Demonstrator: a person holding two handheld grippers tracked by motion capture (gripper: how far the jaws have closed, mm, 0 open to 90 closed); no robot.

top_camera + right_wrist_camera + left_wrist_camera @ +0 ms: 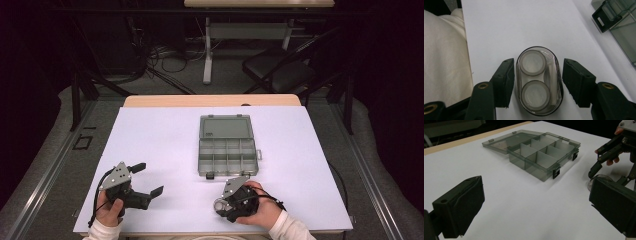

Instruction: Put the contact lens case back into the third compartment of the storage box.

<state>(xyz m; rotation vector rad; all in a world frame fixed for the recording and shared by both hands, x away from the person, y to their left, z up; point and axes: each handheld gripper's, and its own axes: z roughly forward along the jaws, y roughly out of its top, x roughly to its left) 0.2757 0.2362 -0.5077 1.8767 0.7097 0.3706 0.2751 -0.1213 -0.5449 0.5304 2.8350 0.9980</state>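
Note:
A clear oval lens case with two round white caps lies flat on the white table sheet. My right gripper points down over it, one black jaw on each long side, with a thin gap at the pads; it is open. From above, that gripper and the case sit near the table's front edge. My left gripper rests at the front left, open wide with nothing between its jaws. An open grey divided box lies in the middle, lid folded back.
The box has several bare compartments and two black latches on its near wall; one latch shows beside my right gripper. A person's white sleeve lies close on the left. The sheet's front edge runs just behind both hands.

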